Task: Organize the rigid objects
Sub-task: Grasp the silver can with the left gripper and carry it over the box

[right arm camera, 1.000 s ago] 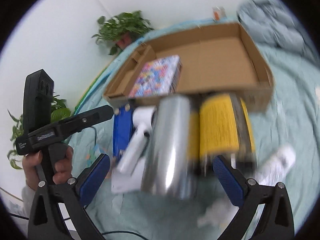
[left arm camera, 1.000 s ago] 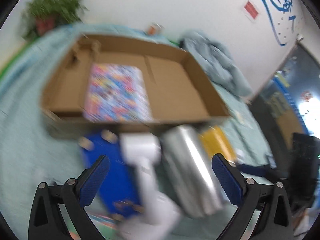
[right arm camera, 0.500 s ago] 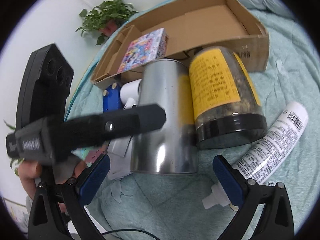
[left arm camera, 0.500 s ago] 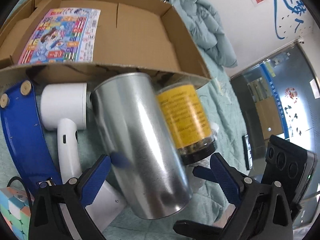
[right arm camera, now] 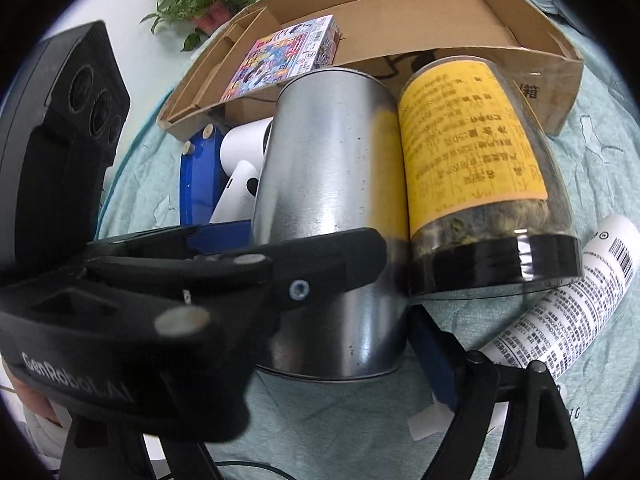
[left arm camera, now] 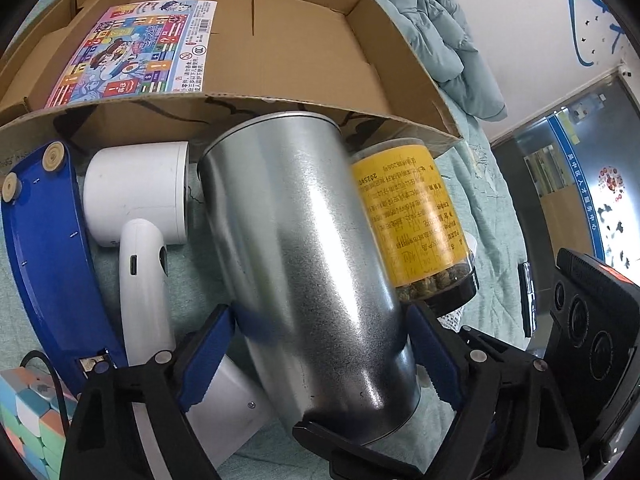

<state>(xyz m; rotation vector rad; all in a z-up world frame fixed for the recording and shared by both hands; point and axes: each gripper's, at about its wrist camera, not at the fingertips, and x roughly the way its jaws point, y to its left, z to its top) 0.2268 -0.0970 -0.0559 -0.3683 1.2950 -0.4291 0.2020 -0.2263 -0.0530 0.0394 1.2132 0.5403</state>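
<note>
A silver metal can (left arm camera: 304,248) lies on the teal cloth, in front of the cardboard box (left arm camera: 304,60). My left gripper (left arm camera: 320,344) has both blue pads against the can's sides, shut on it. In the right wrist view the can (right arm camera: 332,200) fills the middle, with the left gripper's black body (right arm camera: 168,292) across it. My right gripper (right arm camera: 320,344) straddles the can's base; only its right finger (right arm camera: 436,364) shows, so its state is unclear. A jar with a yellow label (left arm camera: 412,216) lies beside the can (right arm camera: 472,152).
A colourful puzzle box (left arm camera: 132,48) lies inside the cardboard box. A white handheld device (left arm camera: 140,216) and a blue board (left arm camera: 44,248) lie left of the can. A white tube (right arm camera: 580,292) lies right of the jar. A pastel cube (left arm camera: 28,420) sits bottom left.
Both grippers have moved in close to the silver can. The left gripper's pads have closed onto its sides. The left gripper's body now blocks much of the right wrist view.
</note>
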